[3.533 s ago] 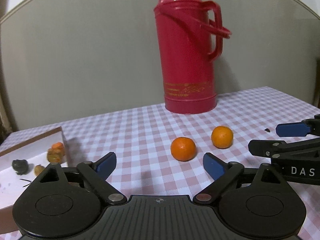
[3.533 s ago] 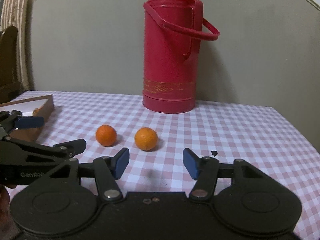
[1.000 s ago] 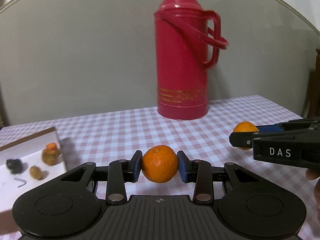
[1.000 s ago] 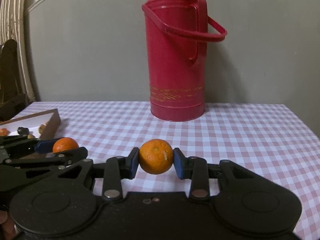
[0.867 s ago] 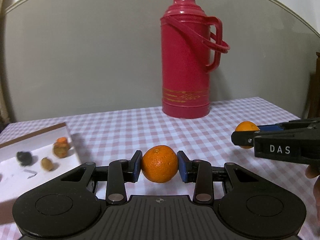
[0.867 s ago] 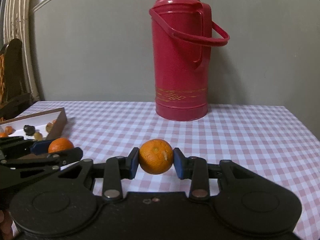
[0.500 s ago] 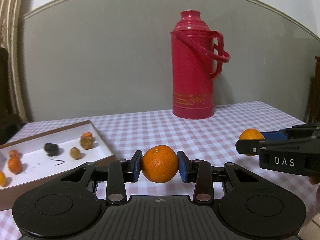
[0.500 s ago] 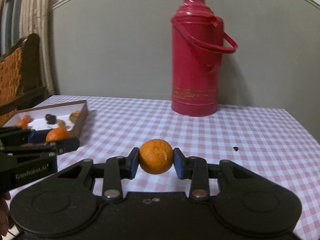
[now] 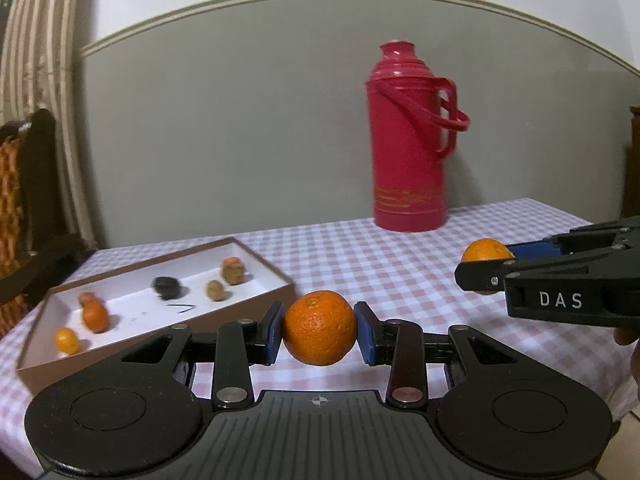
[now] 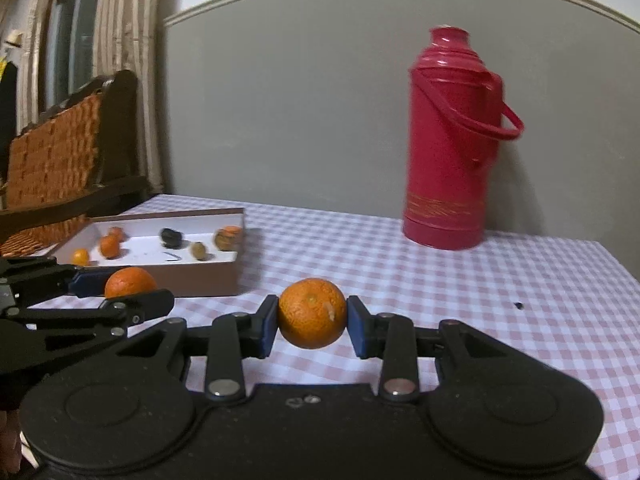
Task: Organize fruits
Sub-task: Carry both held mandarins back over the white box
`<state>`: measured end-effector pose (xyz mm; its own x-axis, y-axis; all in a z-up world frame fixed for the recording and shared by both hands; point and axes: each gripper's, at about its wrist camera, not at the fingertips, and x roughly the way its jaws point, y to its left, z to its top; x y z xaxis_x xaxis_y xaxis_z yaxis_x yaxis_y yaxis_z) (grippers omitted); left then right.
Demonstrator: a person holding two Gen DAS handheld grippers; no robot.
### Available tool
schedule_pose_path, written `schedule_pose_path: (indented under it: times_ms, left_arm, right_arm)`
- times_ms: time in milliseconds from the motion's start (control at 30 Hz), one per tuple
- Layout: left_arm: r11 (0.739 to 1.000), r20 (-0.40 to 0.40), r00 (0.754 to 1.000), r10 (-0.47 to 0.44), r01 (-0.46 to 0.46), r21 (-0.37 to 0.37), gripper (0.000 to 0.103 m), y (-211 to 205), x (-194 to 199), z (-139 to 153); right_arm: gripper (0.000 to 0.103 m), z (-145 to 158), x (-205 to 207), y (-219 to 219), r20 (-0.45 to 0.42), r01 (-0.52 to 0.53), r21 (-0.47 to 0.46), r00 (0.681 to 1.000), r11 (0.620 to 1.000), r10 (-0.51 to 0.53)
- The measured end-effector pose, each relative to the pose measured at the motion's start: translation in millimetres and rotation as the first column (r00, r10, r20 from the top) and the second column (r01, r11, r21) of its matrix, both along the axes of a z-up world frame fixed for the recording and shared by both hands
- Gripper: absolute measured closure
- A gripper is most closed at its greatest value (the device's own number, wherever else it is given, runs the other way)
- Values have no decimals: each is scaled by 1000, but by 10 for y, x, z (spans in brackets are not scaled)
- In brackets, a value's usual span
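Observation:
My left gripper (image 9: 319,330) is shut on an orange tangerine (image 9: 319,327), held above the checked tablecloth. In the right wrist view my right gripper (image 10: 313,324) is shut on a second tangerine (image 10: 313,313). Each gripper shows in the other's view: the right one with its fruit (image 9: 486,251) at the right edge, the left one with its fruit (image 10: 129,282) at the left edge. A brown box with a white floor (image 9: 276,272) lies ahead to the left and holds several small fruits, some orange (image 9: 95,316), one black (image 9: 166,287).
A tall red thermos (image 9: 408,140) stands at the back of the table against the grey wall. A dark chair with a woven orange back (image 10: 60,152) is beyond the table's left edge. A small dark speck (image 10: 519,305) lies on the cloth at right.
Both grippers closed on the two tangerines and lifted them off the cloth. Since a second ago they have swung left, so the box has come fully into view and the thermos has slid right.

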<state>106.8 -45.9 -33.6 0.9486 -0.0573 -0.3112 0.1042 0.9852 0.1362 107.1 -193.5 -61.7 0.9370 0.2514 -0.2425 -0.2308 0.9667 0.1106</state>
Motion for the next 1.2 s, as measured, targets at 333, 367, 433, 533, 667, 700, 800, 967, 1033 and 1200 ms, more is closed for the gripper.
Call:
schedule_pose_path:
  times_ms: [333,367,433,533,667,700,800,967,1033,1200]
  left_arm:
    - [994,57,993,107,-107,-10,65,577,-240,107]
    - [993,59,991,117,-117,-12,65,630,-252,111]
    - [990,70,988,138,-137,-16,65,730,-279,124]
    - [987,73,984,163,-163,-17,65,849,-296,132]
    - [981,78,978,195,-195,-17,65,1005,-331,142]
    - [979,81,976,203,-202,-17,65,1038,-337,146]
    - [974,83,970,227,-226,-23,65,1142,-374,149]
    - [966,94,961,258,-256,-33,65,1266,-415,169]
    - [963,94,958,269,-267,-37,65,1303,-420,177]
    - [955,89,951,296,-293,-49,65,1444,-407,180]
  right_arm:
    - [75,118,-52,521,40,-112,-56,993,992,115]
    - [75,133,-54,572,46,-124,-61,991,990,127]
    - [75,164,-66,667,60,-149,-68,986,987,153]
    - [75,204,-75,815,76,-185,-76,979,980,191]
    - [75,249,-74,1024,87,-235,-97,966,967,243]
    - [76,262,-81,1075,94,-246,-101,962,964,256]
    - [75,296,-91,1201,106,-270,-109,954,957,282]
    - [76,367,-101,1382,133,-300,-114,940,947,314]
    - [76,392,-103,1449,143,-310,-118,935,944,325]
    - [76,458,-117,1586,165,-324,-119,926,938,341]
